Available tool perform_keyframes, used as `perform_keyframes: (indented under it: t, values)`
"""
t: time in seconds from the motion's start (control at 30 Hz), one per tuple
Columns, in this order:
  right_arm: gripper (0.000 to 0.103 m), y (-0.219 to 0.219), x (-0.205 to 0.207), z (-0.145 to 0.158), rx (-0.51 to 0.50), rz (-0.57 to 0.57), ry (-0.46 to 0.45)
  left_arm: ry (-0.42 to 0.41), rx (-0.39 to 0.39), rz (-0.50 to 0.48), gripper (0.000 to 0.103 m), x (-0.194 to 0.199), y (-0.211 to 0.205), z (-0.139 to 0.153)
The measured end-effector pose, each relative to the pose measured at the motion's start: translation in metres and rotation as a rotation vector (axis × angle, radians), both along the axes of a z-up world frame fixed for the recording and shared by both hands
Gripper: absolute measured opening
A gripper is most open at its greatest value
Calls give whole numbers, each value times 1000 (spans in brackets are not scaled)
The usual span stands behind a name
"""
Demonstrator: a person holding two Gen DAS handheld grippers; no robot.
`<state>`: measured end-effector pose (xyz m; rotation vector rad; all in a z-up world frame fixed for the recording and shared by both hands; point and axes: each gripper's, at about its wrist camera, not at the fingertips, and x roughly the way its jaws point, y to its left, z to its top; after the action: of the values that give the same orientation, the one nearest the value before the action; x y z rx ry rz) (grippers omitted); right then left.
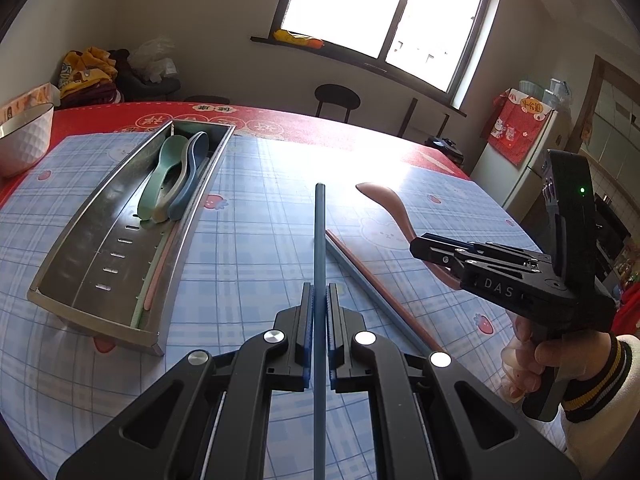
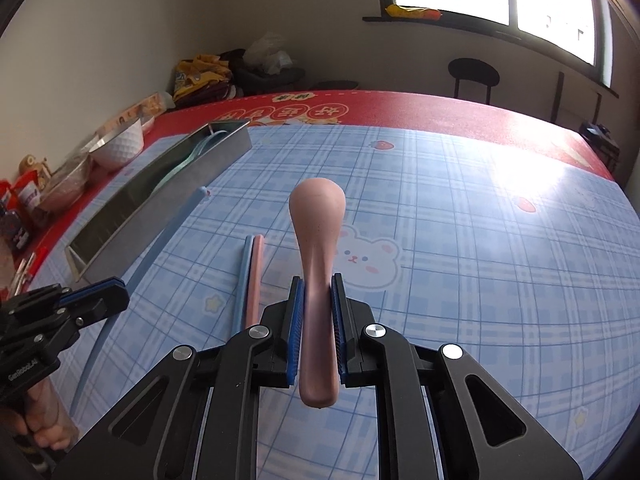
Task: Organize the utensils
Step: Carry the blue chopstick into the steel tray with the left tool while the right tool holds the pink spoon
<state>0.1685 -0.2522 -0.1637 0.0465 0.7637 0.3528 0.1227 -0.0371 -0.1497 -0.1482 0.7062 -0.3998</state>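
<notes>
My left gripper (image 1: 319, 292) is shut on a long blue chopstick (image 1: 319, 220) that points away over the table. The same gripper (image 2: 120, 294) and chopstick (image 2: 160, 248) show at the left of the right wrist view. A pink spoon (image 2: 318, 216) sits handle-first between the pads of my right gripper (image 2: 318, 284), which is shut on it; both appear again (image 1: 416, 246) beside the spoon (image 1: 384, 202). One blue and one pink chopstick (image 2: 251, 276) lie side by side on the cloth. The steel tray (image 1: 80, 264) holds three spoons (image 1: 172, 176) and thin chopsticks along its right wall.
A blue checked mat (image 2: 460, 240) covers the red tablecloth. A white bowl (image 1: 24, 140) stands left of the tray, with more bowls and jars (image 2: 60, 188) along that edge. A person's hand (image 1: 560, 356) holds the right gripper. A chair (image 1: 337, 100) and a fridge (image 1: 524, 152) stand behind.
</notes>
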Motion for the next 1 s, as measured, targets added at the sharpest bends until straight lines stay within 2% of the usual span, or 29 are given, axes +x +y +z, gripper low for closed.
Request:
perform_keyframes:
  t: [0.27,0.4,0.6,0.77,1.0]
  values:
    - [14,-12,-2,0,69,-20,-12,11,-4,-4,6,2,1,-1]
    - [14,-15,-5,0,92,-20,-25,32,-48,3,6,3,11,3]
    - [14,-20,-4,-1,128,-18,-17,25,-79,14,6,3,36,31]
    - [14,-26,-5,-2,165,-23,-16,56,-95,56,6,32,66,53]
    - [14,-29,-8,-2,184,-28,-24,117,-30,71,6,95,71,64]
